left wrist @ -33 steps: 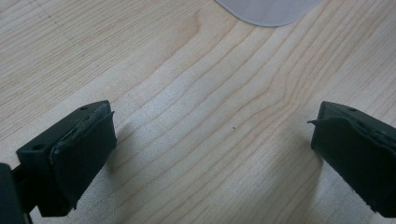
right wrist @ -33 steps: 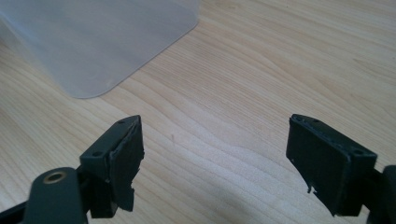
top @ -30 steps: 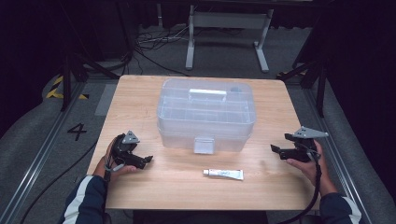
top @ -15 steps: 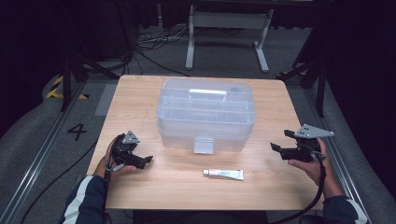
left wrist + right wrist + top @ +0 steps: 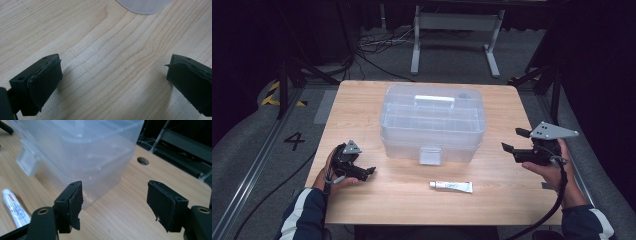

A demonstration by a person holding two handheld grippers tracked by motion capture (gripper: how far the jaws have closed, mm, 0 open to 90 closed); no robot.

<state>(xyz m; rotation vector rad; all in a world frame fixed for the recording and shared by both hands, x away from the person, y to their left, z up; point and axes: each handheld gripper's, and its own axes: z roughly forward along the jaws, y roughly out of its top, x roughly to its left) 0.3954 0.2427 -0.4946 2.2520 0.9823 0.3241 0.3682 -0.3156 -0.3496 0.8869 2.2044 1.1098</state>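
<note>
A clear plastic storage box point(image 5: 432, 122) with a white handle and a front latch stands shut in the middle of the wooden table point(image 5: 362, 100). A small white tube point(image 5: 451, 186) lies in front of it. My left gripper point(image 5: 369, 172) rests on the table to the left of the box, open, with bare wood between its jaws point(image 5: 113, 82). My right gripper point(image 5: 512, 140) is held above the table's right side, facing the box point(image 5: 82, 150). It is open with nothing between the jaws point(image 5: 115, 202), which have just been closing a little. The tube point(image 5: 13, 207) lies at its lower left.
A round hole point(image 5: 143, 160) is cut in the table near the box's right end. A metal stand point(image 5: 457, 30) and cables point(image 5: 372, 50) lie on the floor behind the table. A floor rail point(image 5: 257, 165) runs along the left side.
The right hand has lifted its gripper and drifted slightly right. The left gripper, box and tube have not moved.
</note>
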